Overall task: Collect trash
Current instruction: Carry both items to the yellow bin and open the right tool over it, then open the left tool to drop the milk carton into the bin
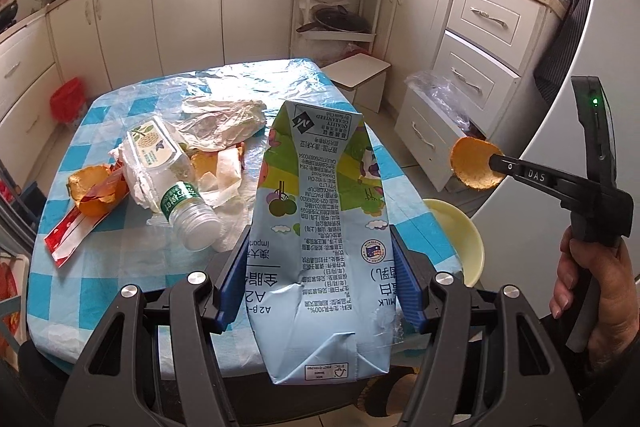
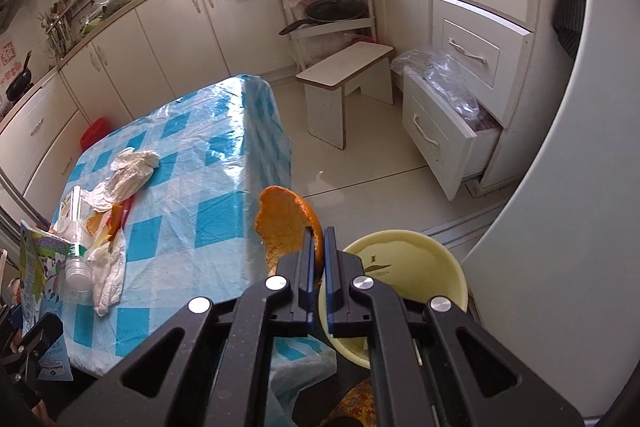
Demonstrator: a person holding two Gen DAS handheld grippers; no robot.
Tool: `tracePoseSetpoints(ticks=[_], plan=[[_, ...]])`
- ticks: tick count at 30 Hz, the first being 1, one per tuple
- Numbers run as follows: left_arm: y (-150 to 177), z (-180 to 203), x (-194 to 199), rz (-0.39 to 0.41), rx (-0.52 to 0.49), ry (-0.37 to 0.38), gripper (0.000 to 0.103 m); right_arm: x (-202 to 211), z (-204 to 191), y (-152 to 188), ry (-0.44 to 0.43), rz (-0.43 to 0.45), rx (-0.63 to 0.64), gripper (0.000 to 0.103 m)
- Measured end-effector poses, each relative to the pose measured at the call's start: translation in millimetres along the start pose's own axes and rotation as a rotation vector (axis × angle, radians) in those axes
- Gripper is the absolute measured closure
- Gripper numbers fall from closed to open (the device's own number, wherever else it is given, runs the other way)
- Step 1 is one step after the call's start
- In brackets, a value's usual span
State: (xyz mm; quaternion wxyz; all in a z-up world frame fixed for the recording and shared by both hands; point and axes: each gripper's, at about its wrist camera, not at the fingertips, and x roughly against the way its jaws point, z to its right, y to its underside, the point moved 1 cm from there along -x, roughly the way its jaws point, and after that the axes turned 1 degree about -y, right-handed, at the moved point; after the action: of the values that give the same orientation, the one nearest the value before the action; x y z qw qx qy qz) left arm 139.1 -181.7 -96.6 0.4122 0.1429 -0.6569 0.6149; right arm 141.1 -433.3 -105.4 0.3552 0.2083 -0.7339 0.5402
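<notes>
Worktop (image 1: 120, 115) under a blue-and-white checked cloth, wrapped in clear plastic, filling the left of both views. Milk carton (image 1: 320, 227), flattened and creased, raised above the near edge of the worktop, clamped on both sides by the blue pads of the left tool (image 1: 320, 263). Pale yellow bin (image 2: 404, 247) on the floor just right of the worktop's near corner. Scattered on the left of the worktop: crumpled plastic bag (image 1: 224, 121), crushed clear bottle (image 1: 168, 175) lying on its side, white tissue (image 2: 110, 279), red wrapper (image 1: 76, 227), more peel. Right tool (image 2: 319, 247) pressed nearly together, pinching an orange peel (image 2: 286, 223) above the bin's left rim. Right hand (image 1: 592, 291) gripping the handle, far right in the left view.
</notes>
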Motion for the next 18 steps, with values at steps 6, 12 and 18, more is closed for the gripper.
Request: tracePoseSetpoints(ticks=[6, 12, 18], plan=[[-3, 19, -11, -0.018, -0.014, 0.039, 0.043, -9, 26, 5, 0.06, -0.03, -0.058, 0.098], [-13, 48, -26, -0.03, -0.025, 0.11, 0.043, -31, 51, 12, 0.097, -0.102, -0.136, 0.095], [-16, 89, -51, -0.066, -0.048, 0.181, 0.043, -21, 68, 11, 0.071, -0.045, -0.24, 0.067]])
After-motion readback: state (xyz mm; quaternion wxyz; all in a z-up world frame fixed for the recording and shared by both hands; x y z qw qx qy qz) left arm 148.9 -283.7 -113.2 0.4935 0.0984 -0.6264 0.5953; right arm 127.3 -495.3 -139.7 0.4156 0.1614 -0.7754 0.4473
